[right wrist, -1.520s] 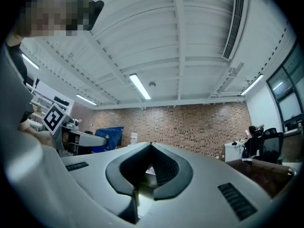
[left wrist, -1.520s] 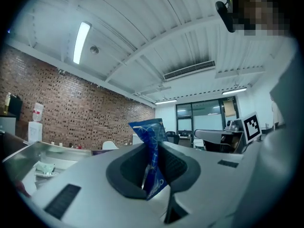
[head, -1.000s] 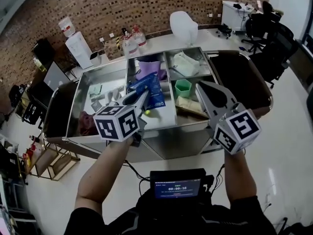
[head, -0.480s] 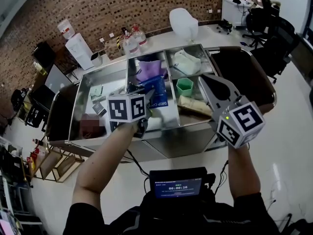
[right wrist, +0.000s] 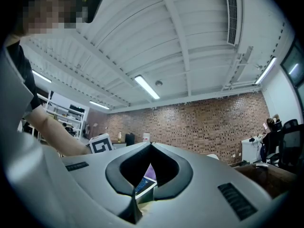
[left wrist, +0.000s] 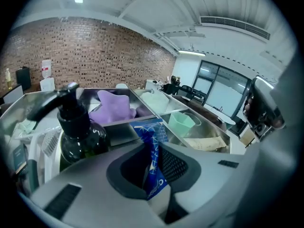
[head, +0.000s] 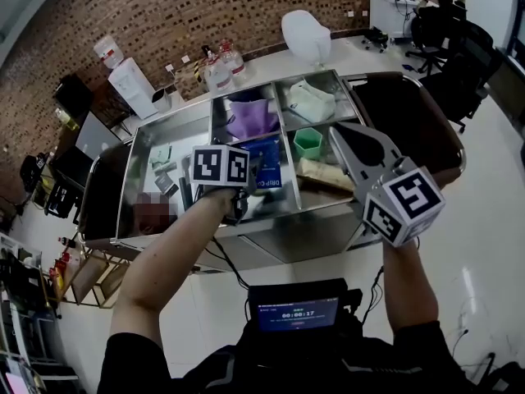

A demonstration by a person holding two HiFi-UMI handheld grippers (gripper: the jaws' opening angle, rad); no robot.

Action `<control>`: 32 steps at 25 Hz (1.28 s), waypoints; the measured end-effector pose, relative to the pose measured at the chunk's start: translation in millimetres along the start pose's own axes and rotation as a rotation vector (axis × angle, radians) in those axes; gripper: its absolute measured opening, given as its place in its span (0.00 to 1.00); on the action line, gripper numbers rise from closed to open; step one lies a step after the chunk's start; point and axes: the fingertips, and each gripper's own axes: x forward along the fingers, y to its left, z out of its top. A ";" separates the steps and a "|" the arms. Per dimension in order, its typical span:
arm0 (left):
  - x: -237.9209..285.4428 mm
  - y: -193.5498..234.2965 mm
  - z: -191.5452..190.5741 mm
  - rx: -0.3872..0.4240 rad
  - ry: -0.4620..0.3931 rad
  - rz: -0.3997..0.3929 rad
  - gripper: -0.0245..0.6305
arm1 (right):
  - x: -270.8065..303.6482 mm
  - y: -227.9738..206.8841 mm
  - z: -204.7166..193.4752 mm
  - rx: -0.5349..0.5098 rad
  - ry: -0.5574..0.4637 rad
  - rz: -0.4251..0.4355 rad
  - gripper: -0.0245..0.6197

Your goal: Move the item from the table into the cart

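A blue printed packet is pinched in my left gripper, which is shut on its lower edge. In the head view this gripper hovers over the middle compartment of the metal cart, its marker cube hiding most of the jaws, and the packet hangs just past it. My right gripper is lifted over the cart's right side, shut with nothing held. In the right gripper view its tips meet.
In the cart lie a purple item, a white bag, a green cup, a beige packet and a black pump bottle. Dark side trays flank it. Bottles stand on the counter behind.
My left gripper has carried the blue packet forward, farther over the cart's middle compartment. The right gripper has hardly moved.
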 end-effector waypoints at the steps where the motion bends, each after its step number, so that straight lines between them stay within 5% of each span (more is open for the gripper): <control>1: 3.5 1.6 -2.4 -0.005 0.015 0.000 0.12 | 0.5 -1.0 -1.5 0.001 0.004 -0.001 0.02; 13: 32.2 2.7 -15.4 -0.031 0.089 -0.003 0.14 | -3.5 -13.5 -12.2 0.024 0.005 -0.018 0.02; 20: 31.1 3.9 -6.2 -0.022 0.042 0.016 0.16 | -5.2 -9.1 -12.4 0.002 -0.009 -0.003 0.02; 24: 24.3 -2.3 -2.1 -0.010 0.029 0.014 0.32 | -9.4 -1.8 -0.9 -0.034 -0.039 0.018 0.02; 32: -1.0 -21.9 4.9 0.066 -0.057 0.031 0.32 | -13.0 0.4 -4.0 -0.012 -0.036 0.028 0.02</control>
